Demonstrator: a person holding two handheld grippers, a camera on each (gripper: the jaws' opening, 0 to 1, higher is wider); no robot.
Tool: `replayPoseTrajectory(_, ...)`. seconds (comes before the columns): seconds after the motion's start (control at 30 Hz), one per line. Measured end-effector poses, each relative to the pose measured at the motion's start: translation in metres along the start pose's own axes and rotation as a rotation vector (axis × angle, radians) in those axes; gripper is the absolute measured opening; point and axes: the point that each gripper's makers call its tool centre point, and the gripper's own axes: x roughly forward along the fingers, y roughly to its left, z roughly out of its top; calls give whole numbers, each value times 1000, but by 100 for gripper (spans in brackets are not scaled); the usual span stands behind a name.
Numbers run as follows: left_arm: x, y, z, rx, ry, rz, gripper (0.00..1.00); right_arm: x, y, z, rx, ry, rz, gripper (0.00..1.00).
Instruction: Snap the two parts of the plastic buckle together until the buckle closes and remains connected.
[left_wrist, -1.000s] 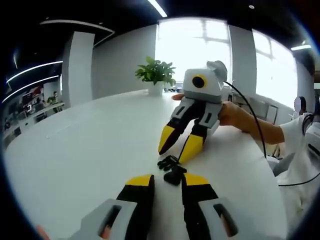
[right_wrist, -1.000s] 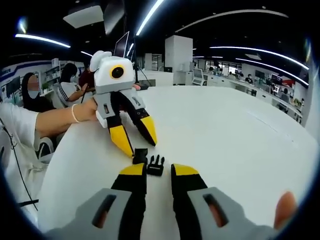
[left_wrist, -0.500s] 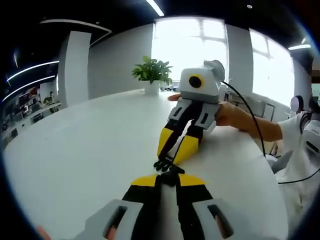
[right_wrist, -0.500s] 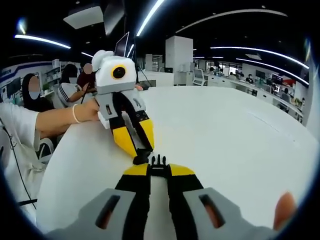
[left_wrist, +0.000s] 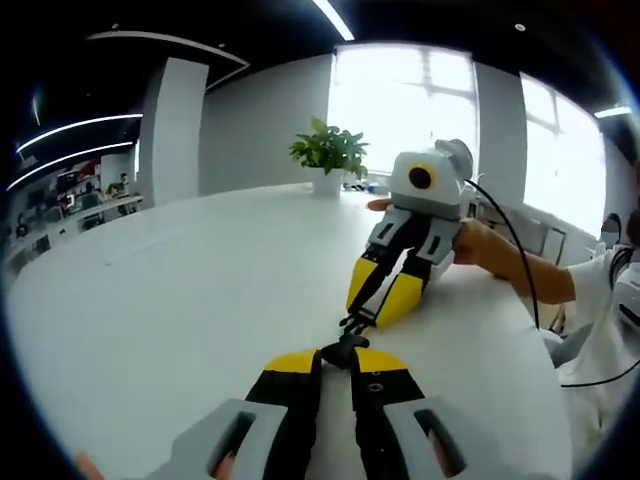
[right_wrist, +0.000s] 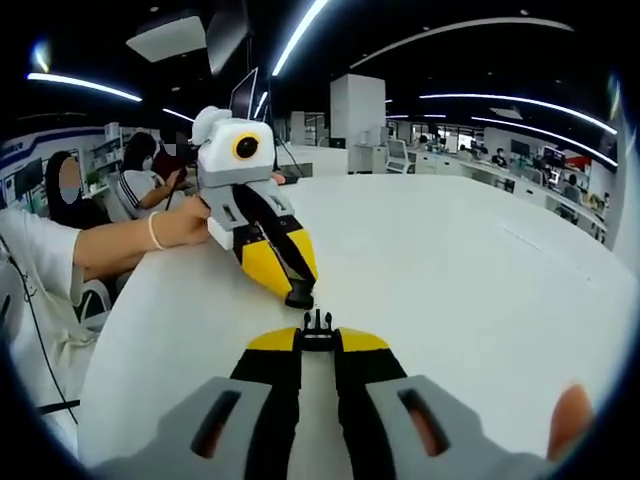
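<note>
Two handheld grippers are seen: the left gripper (left_wrist: 333, 362) and right gripper (right_wrist: 317, 346), each built with a white-grey body, black jaws tipped in yellow, and a yellow-ringed round lens. A black cable (left_wrist: 510, 246) is trailed from the right one. A white sleeve (right_wrist: 28, 250) and pale wristband (right_wrist: 152, 230) are worn.

Left gripper (left_wrist: 340, 352) and right gripper (right_wrist: 317, 333) face each other tip to tip, jaws clamped nearly together.
</note>
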Motion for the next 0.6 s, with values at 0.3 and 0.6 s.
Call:
replayPoseTrajectory(0.3, 1, 4, -5, 23, 33, 35, 11, 3, 3, -1, 6, -3, 26, 13)
replayPoseTrajectory(0.6, 3, 0, -5, 42, 40, 34, 11, 7, 6, -5, -2, 19, 50, 13)
